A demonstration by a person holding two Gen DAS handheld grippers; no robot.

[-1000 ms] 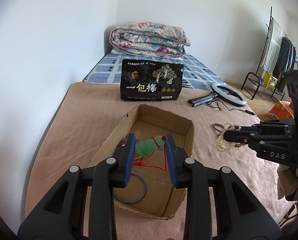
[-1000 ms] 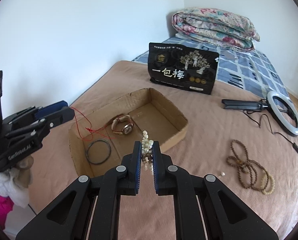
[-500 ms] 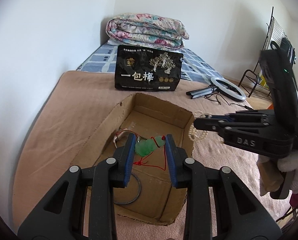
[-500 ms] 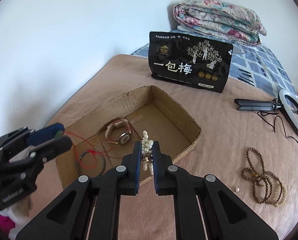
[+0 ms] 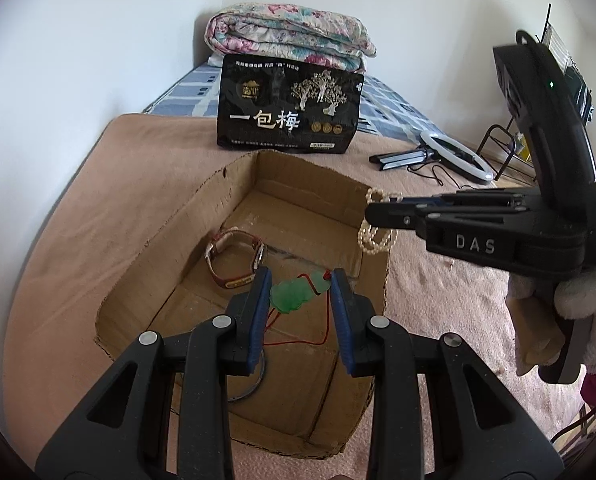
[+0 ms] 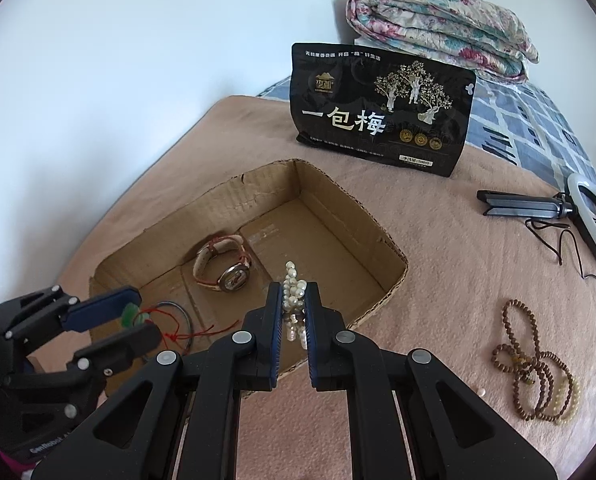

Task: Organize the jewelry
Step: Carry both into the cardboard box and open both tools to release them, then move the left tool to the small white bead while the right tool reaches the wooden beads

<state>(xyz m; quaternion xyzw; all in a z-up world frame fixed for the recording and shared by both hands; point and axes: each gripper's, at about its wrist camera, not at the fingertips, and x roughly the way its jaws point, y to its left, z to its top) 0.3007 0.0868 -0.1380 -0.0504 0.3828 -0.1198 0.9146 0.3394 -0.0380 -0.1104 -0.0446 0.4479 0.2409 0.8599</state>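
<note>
Left wrist: L gripper (image 5: 300, 294) grips green pendant (image 5: 294, 295).

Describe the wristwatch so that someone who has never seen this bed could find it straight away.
On the tan blanket lies an open cardboard box, in front of the black snack bag. The wristwatch rests on the box floor near its left wall. Unlike the thin dark ring beside it, it has a round face and a pale strap.

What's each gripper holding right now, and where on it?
The left gripper pinches the green pendant by its sides, red cord hanging. The right gripper clamps the pearl strand mid-bunch.
</note>
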